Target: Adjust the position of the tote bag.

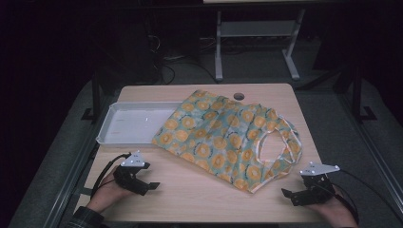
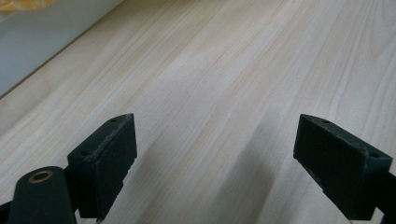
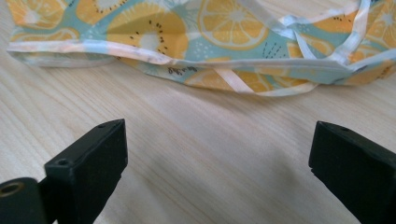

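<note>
Bag (image 1: 223, 137) with orange fruit prints lies flat on the tabletop (image 1: 190, 190), one corner over a white tray (image 1: 123, 126). Left claw (image 1: 145, 183) and right claw (image 1: 294, 192) rest nearby, both wide apart, empty. Nothing started; next, I think, reach for a bag edge.

Left hand-held gripper (image 1: 148, 186) and right hand-held gripper (image 1: 288, 194) both gape empty.
</note>
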Demonstrator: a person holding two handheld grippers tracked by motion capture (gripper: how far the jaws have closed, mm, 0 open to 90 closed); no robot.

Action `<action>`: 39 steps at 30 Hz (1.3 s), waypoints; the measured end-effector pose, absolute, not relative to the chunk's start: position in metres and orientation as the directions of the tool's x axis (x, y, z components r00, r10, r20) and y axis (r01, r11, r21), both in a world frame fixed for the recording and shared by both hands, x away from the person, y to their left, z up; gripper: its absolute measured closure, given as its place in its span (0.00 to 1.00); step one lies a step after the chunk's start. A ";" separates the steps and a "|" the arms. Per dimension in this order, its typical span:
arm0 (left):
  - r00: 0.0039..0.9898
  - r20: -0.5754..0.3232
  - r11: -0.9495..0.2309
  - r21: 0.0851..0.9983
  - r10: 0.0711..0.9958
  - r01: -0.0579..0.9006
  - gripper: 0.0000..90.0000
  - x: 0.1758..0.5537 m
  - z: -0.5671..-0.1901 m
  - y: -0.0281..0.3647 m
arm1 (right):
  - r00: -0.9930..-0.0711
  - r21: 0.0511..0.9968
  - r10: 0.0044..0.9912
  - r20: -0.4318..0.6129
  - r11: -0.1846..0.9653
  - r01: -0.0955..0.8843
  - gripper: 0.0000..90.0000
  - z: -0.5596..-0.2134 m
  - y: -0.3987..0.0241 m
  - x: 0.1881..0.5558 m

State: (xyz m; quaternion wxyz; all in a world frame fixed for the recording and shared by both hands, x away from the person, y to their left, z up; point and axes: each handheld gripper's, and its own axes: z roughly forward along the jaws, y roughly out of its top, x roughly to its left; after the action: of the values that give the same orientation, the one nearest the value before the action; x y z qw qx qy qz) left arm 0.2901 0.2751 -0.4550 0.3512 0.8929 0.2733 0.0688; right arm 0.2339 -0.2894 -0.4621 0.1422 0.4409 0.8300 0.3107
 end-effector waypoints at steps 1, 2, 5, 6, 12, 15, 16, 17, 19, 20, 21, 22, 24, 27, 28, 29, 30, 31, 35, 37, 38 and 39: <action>0.843 -0.068 -0.607 0.664 0.534 0.437 0.14 0.290 -0.455 0.275 | -0.567 0.644 0.823 0.043 0.411 0.646 0.05 -0.462 -0.289 0.234; 0.839 -0.073 -0.602 0.664 0.539 0.444 0.14 0.290 -0.454 0.275 | -0.567 0.646 0.822 0.044 0.410 0.644 0.06 -0.461 -0.290 0.235; 0.837 -0.079 -0.602 0.659 0.542 0.451 0.15 0.290 -0.454 0.274 | -0.564 0.648 0.824 0.054 0.401 0.648 0.12 -0.456 -0.290 0.236; 0.837 -0.078 -0.602 0.660 0.541 0.450 0.15 0.290 -0.454 0.274 | -0.567 0.653 0.822 0.049 0.403 0.641 0.14 -0.455 -0.290 0.236; 0.834 -0.087 -0.601 0.653 0.545 0.461 0.15 0.290 -0.454 0.274 | -0.558 0.663 0.827 0.066 0.382 0.644 0.29 -0.445 -0.290 0.242; 0.834 -0.095 -0.590 0.663 0.544 0.461 0.15 0.291 -0.454 0.274 | -0.555 0.659 0.829 0.067 0.381 0.648 0.39 -0.441 -0.290 0.247; 0.837 -0.095 -0.592 0.664 0.540 0.457 0.15 0.291 -0.453 0.273 | -0.545 0.658 0.835 0.068 0.373 0.654 0.53 -0.437 -0.291 0.251; 0.837 -0.095 -0.592 0.664 0.540 0.457 0.15 0.291 -0.453 0.273 | -0.545 0.658 0.835 0.068 0.373 0.654 0.53 -0.437 -0.291 0.251; 0.835 -0.103 -0.590 0.661 0.541 0.464 0.15 0.290 -0.454 0.272 | -0.540 0.660 0.838 0.073 0.365 0.656 0.66 -0.433 -0.290 0.256; 0.842 -0.089 -0.603 0.657 0.533 0.452 0.15 0.290 -0.454 0.272 | -0.534 0.652 0.841 0.083 0.360 0.668 0.74 -0.430 -0.290 0.262; 0.846 -0.083 -0.613 0.653 0.526 0.445 0.15 0.290 -0.453 0.272 | -0.534 0.652 0.841 0.083 0.360 0.668 0.74 -0.430 -0.290 0.262; 0.846 -0.084 -0.611 0.654 0.527 0.445 0.15 0.290 -0.453 0.272 | -0.532 0.655 0.843 0.086 0.355 0.668 0.79 -0.429 -0.290 0.265; 0.844 -0.085 -0.607 0.657 0.530 0.447 0.16 0.290 -0.453 0.272 | -0.534 0.650 0.842 0.075 0.365 0.666 0.86 -0.427 -0.289 0.270; 0.843 -0.086 -0.607 0.655 0.530 0.449 0.16 0.290 -0.453 0.272 | -0.529 0.648 0.846 0.075 0.362 0.670 0.96 -0.426 -0.289 0.279; 0.846 -0.078 -0.611 0.657 0.528 0.442 0.16 0.290 -0.453 0.272 | -0.525 0.643 0.848 0.073 0.363 0.675 0.98 -0.427 -0.289 0.282; 0.846 -0.079 -0.611 0.656 0.528 0.443 0.16 0.290 -0.453 0.272 | -0.530 0.642 0.845 0.065 0.371 0.671 0.99 -0.428 -0.289 0.286; 0.846 -0.079 -0.611 0.656 0.528 0.443 0.16 0.290 -0.453 0.272 | -0.528 0.633 0.848 0.051 0.381 0.674 0.99 -0.430 -0.289 0.293; 0.846 -0.079 -0.612 0.656 0.527 0.443 0.16 0.290 -0.453 0.272 | -0.528 0.633 0.848 0.051 0.381 0.674 0.99 -0.430 -0.289 0.293; 0.850 -0.074 -0.623 0.648 0.521 0.438 0.16 0.290 -0.453 0.272 | -0.534 0.607 0.845 0.032 0.408 0.682 0.99 -0.438 -0.289 0.306; 0.849 -0.075 -0.621 0.649 0.523 0.440 0.16 0.290 -0.452 0.272 | -0.538 0.591 0.843 0.020 0.424 0.686 0.99 -0.441 -0.288 0.311; 0.850 -0.074 -0.621 0.650 0.522 0.438 0.16 0.290 -0.453 0.273 | -0.536 0.585 0.844 0.016 0.427 0.690 0.99 -0.443 -0.288 0.313; 0.850 -0.074 -0.622 0.648 0.522 0.438 0.16 0.290 -0.453 0.273 | -0.537 0.579 0.844 0.011 0.432 0.691 0.99 -0.445 -0.288 0.315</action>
State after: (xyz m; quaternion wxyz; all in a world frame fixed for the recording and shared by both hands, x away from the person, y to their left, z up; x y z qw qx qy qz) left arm 0.2898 0.2726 -0.4527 0.3428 0.8986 0.2671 0.0607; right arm 0.3151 -0.2877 -0.4447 0.1416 0.4600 0.8342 0.2692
